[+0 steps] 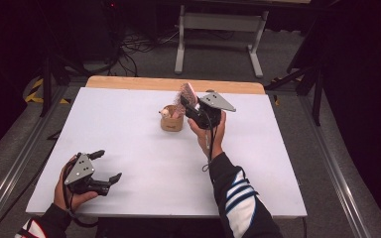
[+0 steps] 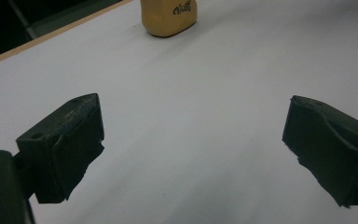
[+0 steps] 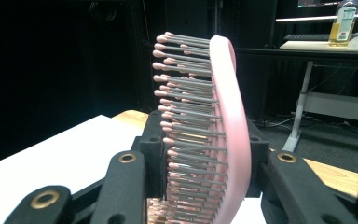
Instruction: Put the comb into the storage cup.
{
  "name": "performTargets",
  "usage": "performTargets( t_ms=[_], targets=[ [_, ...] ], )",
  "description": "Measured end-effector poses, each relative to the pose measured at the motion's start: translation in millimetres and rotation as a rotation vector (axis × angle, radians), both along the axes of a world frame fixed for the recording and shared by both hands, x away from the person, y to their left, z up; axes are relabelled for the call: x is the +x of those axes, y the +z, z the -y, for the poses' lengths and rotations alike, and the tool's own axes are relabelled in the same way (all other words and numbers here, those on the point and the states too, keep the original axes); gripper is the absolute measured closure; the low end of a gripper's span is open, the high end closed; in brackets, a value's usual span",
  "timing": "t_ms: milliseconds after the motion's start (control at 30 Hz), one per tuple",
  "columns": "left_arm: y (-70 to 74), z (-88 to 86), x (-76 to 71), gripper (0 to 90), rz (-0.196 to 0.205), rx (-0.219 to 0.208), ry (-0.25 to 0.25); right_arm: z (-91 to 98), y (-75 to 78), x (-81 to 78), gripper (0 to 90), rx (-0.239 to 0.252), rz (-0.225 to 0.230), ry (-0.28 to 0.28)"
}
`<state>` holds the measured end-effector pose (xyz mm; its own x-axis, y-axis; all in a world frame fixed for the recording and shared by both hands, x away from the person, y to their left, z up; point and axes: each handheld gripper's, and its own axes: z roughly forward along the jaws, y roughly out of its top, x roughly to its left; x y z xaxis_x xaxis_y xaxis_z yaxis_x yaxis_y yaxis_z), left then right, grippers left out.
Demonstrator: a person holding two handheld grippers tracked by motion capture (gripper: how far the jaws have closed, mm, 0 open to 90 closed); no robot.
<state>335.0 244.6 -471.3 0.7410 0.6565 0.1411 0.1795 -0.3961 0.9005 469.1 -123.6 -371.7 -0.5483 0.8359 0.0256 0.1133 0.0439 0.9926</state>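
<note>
The white table [image 1: 129, 148] takes up most of what I see from here, w/ the person's two hands working over it. Right gripper [image 1: 194, 108] is up over the far middle of the tabletop, jaws clamped tight on a pink hairbrush [image 3: 226, 140]: one pad presses the bristle side, the other the smooth back, w/ the brush head standing up above the jaws, slightly bowed. Just below and beside those jaws sits the tan holder [image 1: 171, 122], something small and round-topped already poking out of it; can't tell what. Looks to me like the step is dropping the brush into that holder. To do it well, I'd keep the grip firm, since the bristles give and the brush could twist, line the lower end up over the opening, go straight down slowly, and avoid bumping the rim, b/c the pot looks light and could tip. Left gripper [image 1: 101, 166] rests near the table's front edge, jaws wide apart w/ nothing between them, the holder well ahead of them; it could steady the pot if needed. The brush itself: pink curved back, rows of grey pins w/ pink ball tips.
</note>
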Motion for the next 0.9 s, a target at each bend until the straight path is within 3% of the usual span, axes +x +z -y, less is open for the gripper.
performTargets(
  t_ms=[900],
  targets=[
    [-0.8, 1.0, 0.3, 6.2, 0.000, 0.013, -0.006, 11.1, -8.0, 4.3, 58.1, 0.005, -0.037, -0.071]
  ],
)
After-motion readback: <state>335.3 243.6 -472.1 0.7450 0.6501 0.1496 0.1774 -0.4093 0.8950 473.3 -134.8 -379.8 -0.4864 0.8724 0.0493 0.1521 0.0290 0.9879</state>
